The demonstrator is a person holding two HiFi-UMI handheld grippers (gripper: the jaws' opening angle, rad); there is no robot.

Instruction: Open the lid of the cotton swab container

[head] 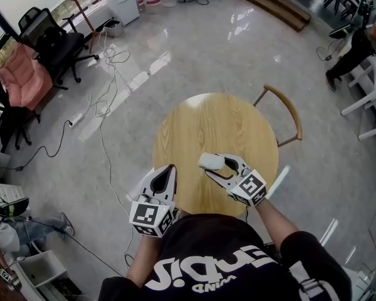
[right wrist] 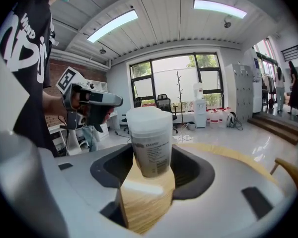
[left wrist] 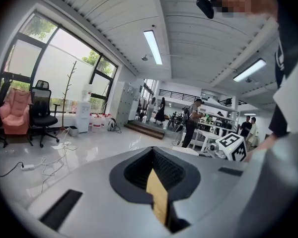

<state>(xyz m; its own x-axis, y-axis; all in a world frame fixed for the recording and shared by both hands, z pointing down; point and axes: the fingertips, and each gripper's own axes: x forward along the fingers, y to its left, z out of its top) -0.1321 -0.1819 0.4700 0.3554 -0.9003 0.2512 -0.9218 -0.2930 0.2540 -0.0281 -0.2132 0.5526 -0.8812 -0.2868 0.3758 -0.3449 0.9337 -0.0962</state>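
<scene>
Wooden and round, the single tabletop (head: 207,124) lies below both grippers. One cotton swab container (right wrist: 149,140), a translucent tub with a printed label, stands upright between the jaws of the right gripper (head: 220,165), which clamp its sides at a wide spread, clear above the wood. Its one white lid (right wrist: 148,117) seems seated on top, though the rim is hazy. To that gripper's left, the left gripper (head: 170,169) has its jaws pressed together on nothing. One chair (head: 282,105) stands beyond the tabletop's far edge.

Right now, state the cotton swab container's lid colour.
Lid of the cotton swab container is white; best in the right gripper view.
</scene>
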